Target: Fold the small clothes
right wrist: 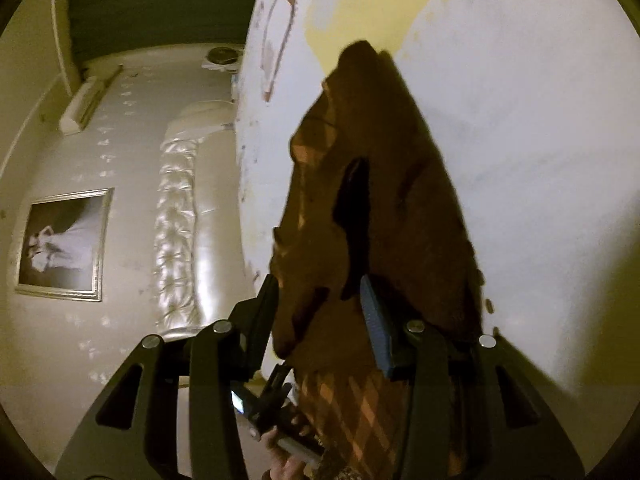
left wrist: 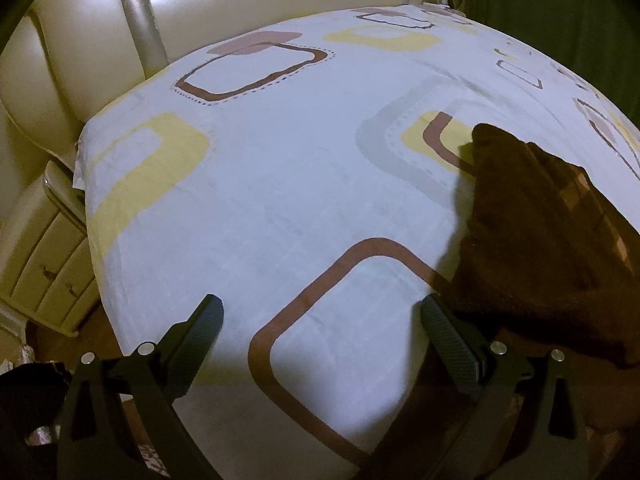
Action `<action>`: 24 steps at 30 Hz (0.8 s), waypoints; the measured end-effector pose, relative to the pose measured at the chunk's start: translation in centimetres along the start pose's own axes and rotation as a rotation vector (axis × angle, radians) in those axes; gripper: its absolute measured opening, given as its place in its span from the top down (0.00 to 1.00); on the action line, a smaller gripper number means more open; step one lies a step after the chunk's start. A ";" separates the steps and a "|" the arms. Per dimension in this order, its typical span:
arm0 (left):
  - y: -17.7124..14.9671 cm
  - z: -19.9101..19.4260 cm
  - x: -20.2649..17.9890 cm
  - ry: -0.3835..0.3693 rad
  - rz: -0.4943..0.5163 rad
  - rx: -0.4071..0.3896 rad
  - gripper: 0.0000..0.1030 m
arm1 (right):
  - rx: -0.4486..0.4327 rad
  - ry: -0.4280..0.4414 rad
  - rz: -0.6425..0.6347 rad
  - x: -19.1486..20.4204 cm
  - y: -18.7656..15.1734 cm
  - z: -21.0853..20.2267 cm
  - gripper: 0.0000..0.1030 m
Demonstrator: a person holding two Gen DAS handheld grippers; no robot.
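A dark brown garment (left wrist: 540,220) with a faint orange diamond pattern lies on the right side of the bed sheet (left wrist: 280,180). My left gripper (left wrist: 324,308) hovers open over the sheet's near edge with nothing between its fingers; its right finger sits beside the garment's edge. In the right wrist view, which is rolled sideways, the same garment (right wrist: 380,160) stretches away across the sheet (right wrist: 520,120). My right gripper (right wrist: 320,296) stands partly open with a fold of the brown cloth lying loose between its fingers; the pads do not squeeze it.
A cream padded headboard (left wrist: 100,40) runs behind the bed. A low cream nightstand (left wrist: 44,264) stands at the left. A green curtain (left wrist: 560,0) hangs at the far right. A framed picture (right wrist: 66,244) hangs on the wall. A hand (right wrist: 284,466) shows at the bottom.
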State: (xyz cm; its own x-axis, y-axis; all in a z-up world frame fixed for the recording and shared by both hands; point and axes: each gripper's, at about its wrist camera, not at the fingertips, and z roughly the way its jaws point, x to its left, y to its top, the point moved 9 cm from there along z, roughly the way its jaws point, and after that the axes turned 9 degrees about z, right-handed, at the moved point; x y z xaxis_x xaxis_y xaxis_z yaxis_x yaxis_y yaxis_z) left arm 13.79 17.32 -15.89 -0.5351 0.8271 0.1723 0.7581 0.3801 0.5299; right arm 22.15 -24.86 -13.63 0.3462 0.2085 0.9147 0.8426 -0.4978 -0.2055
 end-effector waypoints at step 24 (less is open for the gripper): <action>0.1 0.6 0.0 -0.009 -0.024 0.013 0.04 | 0.046 -0.020 -0.390 5.0 -2.6 -3.1 0.96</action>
State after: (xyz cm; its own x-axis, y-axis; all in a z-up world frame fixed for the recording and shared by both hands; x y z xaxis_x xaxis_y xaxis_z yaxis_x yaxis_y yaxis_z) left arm 14.11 17.56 -16.33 -0.5499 0.8212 0.1523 0.7501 0.4054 0.5226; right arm 20.37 -25.15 -7.43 0.0040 0.3907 0.9205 0.9301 -0.3397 0.1401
